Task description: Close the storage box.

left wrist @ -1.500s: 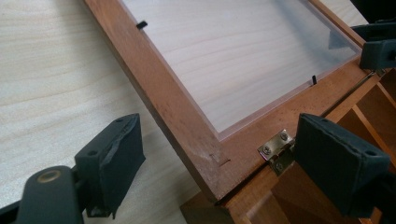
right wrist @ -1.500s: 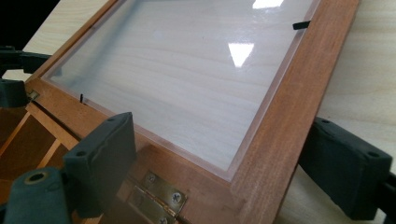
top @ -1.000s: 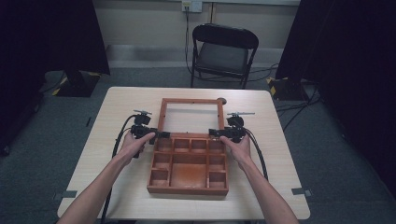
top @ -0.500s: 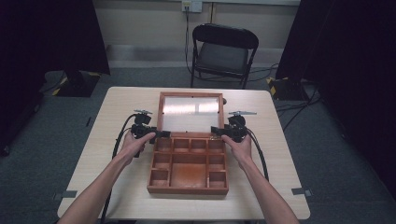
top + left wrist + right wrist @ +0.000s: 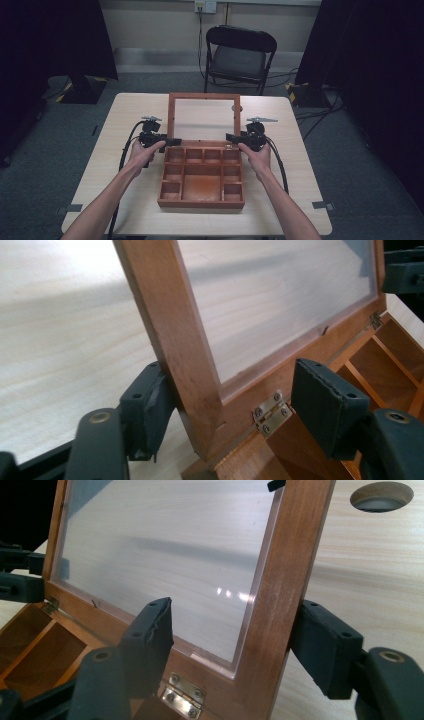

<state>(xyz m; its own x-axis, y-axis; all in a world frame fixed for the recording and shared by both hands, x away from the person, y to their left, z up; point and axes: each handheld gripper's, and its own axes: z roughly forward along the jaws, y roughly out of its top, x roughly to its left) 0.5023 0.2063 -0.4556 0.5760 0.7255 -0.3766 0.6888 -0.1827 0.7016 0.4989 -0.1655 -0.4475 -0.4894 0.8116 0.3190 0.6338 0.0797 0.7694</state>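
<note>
On the left, the left hand-held gripper [image 5: 172,142] sits at the rear left corner of the wooden box [image 5: 202,175], which lies in the middle of the surface [image 5: 120,165] with its long axis running from the near edge toward the far edge. In the left gripper view its jaws, which have just been closing, straddle the left rail of the glass-paned lid [image 5: 280,305]: the outer pad touches the rail's outer face, while the inner pad stands clear of the wood, above the brass hinge [image 5: 269,412], so the grip is not yet pinched tight. The lid stands tilted back on its hinges, leaning toward the far edge of the surface, with its long axis running left to right between the two hands. At the rear right corner the right hand-held gripper [image 5: 231,137] brackets the lid's right rail [image 5: 280,605] in the same way: the outer pad lies against the wood and the inner pad hangs apart in front of the pane, jaws spread rather than clamped. Each rail lies directly between its own hand's pads, so both hands are equally near, and swinging the lid either way should depend on both pinching evenly.
</note>
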